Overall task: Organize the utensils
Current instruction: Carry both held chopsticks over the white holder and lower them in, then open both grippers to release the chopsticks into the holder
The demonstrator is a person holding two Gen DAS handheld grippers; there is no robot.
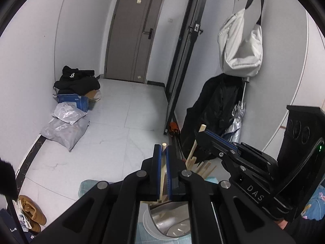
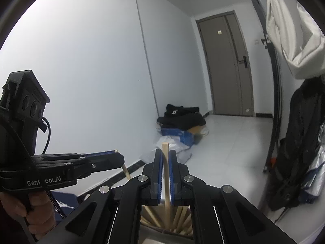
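left gripper (image 1: 162, 152) clamped on one wooden chopstick (image 1: 162, 174), right gripper (image 2: 166, 158) clamped on another chopstick (image 2: 166, 174) | both sticks held above metal holder (image 1: 172, 219), more chopsticks (image 2: 180, 217) already stood inside | release judged pending | holder base, total count hidden

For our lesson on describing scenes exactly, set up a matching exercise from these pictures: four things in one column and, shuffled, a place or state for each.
Things
1. white bag
2. brown shoes
3. left gripper
4. black clothes

Places or states
A. heaped on boxes by the far wall
B. hanging on the wall
C. shut on a chopstick
D. on the floor, at the lower left of the left wrist view

Pairs: 1-B, 2-D, 3-C, 4-A
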